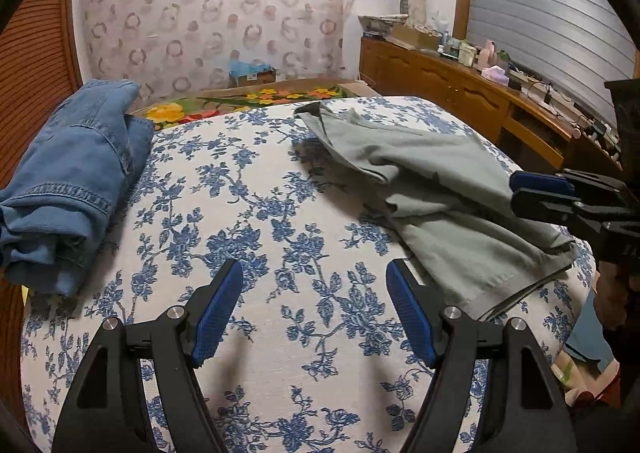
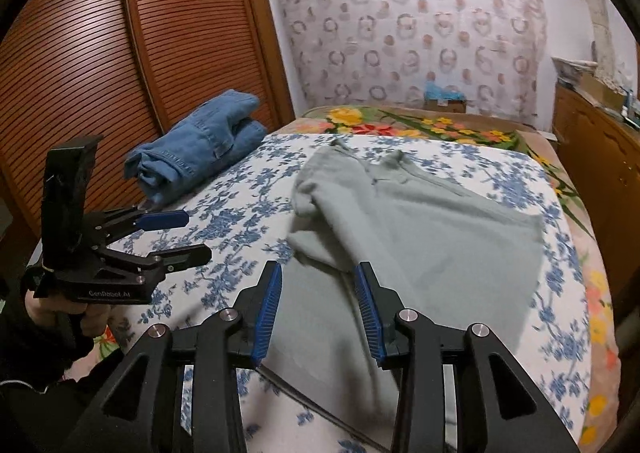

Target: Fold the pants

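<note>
Grey-green pants [image 1: 452,197] lie partly folded on the blue-flowered bed cover [image 1: 256,213], to the right in the left wrist view and in the middle of the right wrist view [image 2: 420,229]. My left gripper [image 1: 316,277] is open and empty above bare cover, left of the pants; it also shows in the right wrist view [image 2: 196,235]. My right gripper [image 2: 318,273] is open and empty just above the near part of the pants; it shows at the right edge of the left wrist view [image 1: 516,193].
Folded blue jeans [image 1: 68,189] lie at the bed's left side, next to a slatted wooden wardrobe [image 2: 120,53]. A wooden sideboard [image 1: 460,89] with clutter stands at the right. A floral blanket [image 2: 420,125] covers the far end of the bed.
</note>
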`<state>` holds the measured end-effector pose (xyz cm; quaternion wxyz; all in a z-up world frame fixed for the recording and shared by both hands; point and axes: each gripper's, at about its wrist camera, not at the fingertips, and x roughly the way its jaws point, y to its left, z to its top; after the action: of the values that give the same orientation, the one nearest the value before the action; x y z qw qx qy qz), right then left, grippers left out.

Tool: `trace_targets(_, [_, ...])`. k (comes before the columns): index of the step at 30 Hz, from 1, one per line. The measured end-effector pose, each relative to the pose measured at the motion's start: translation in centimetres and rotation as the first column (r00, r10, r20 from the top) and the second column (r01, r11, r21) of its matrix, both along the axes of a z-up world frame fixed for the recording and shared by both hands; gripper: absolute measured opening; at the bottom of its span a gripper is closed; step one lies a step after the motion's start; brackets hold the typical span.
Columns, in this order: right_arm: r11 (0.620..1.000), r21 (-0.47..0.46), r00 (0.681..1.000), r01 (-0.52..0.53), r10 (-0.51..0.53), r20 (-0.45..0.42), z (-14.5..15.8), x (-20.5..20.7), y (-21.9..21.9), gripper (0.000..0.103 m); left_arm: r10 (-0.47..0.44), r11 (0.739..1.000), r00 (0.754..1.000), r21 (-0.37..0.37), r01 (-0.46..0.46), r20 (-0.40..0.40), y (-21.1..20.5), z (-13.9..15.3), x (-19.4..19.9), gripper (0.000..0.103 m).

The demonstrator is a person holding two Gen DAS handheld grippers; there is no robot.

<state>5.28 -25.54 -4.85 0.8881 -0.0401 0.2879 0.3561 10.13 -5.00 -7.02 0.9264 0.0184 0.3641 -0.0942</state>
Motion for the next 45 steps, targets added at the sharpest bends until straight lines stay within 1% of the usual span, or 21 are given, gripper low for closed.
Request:
trace_targets(9, [0.997,-0.060,0.999,-0.041,0.038,-0.039,-0.5,2.4,2.5,0.039,0.020,1.000,1.000,-0.007,-0.020,-0.003,0.8,-0.3,0.2,0.075])
trace_targets(17, [0.990,-0.112,0.995,-0.080,0.073,-0.064,-0.7,4.9,5.6,0.039,0.028,1.000,1.000,-0.013,-0.028,-0.010,1.2,-0.7,0.1,0.075])
trace_targets(23, [0.978,-0.186,0.992,-0.092,0.074,-0.100,-1.8,6.9,7.5,0.039,0.029,0.999,0.999,-0.016,-0.029,-0.014,1.3,-0.8,-0.1,0.075])
trace_targets(27, [0.967,-0.235,0.993,-0.096,0.077,-0.092,-2.5,7.3,9.0,0.039,0.029,0.999,0.999,-0.017,-0.029,-0.016,1.4,-0.9,-0.2,0.075])
trace_targets(29, [0.962,-0.259,0.995,-0.085,0.069,-0.072,-2.7,7.4,9.5,0.039,0.029,0.999,0.999,-0.017,-0.030,-0.016,1.4,-0.9,-0.2,0.075])
trace_targets(31, [0.958,-0.277,0.996,-0.077,0.064,-0.057,-2.8,7.4,9.7,0.027,0.030,0.999,0.999,-0.017,-0.030,-0.016,1.4,-1.0,-0.2,0.075])
trace_targets(32, [0.959,-0.273,0.996,-0.080,0.067,-0.057,-2.8,7.4,9.8,0.019,0.030,0.999,0.999,-0.017,-0.030,-0.016,1.4,-1.0,-0.2,0.075])
trace_targets(33, [0.963,-0.255,0.996,-0.084,0.071,-0.059,-2.6,7.3,9.4,0.013,0.029,0.999,0.999,-0.018,-0.029,-0.015,1.4,-1.0,-0.2,0.075])
trace_targets(34, [0.968,-0.236,0.996,-0.085,0.073,-0.058,-2.4,7.3,9.2,0.012,0.029,0.999,0.999,-0.017,-0.030,-0.015,1.4,-1.0,-0.2,0.075])
trace_targets(35, [0.971,-0.223,0.996,-0.080,0.071,-0.049,-2.1,7.2,8.9,0.008,0.030,0.999,0.999,-0.017,-0.030,-0.016,1.4,-1.0,-0.2,0.075])
trace_targets(37, [0.980,-0.188,0.997,-0.068,0.062,-0.037,-1.3,7.1,8.1,0.007,0.029,0.999,0.999,-0.017,-0.029,-0.018,1.4,-1.1,-0.2,0.075])
trace_targets(39, [0.987,-0.144,0.997,-0.070,0.064,-0.049,-0.7,7.2,7.2,0.007,0.026,1.000,0.999,-0.017,-0.027,-0.019,1.4,-1.2,-0.3,0.075])
trace_targets(41, [0.988,-0.148,0.998,-0.053,0.049,-0.032,-0.3,7.2,6.6,0.005,0.023,1.000,1.000,-0.018,-0.023,-0.021,1.2,-1.2,-0.3,0.075])
trace_targets(45, [0.990,-0.139,1.000,-0.006,0.007,0.008,0.5,7.3,5.0,0.004,0.012,1.000,1.000,-0.012,-0.012,-0.020,0.8,-1.1,-0.4,0.075])
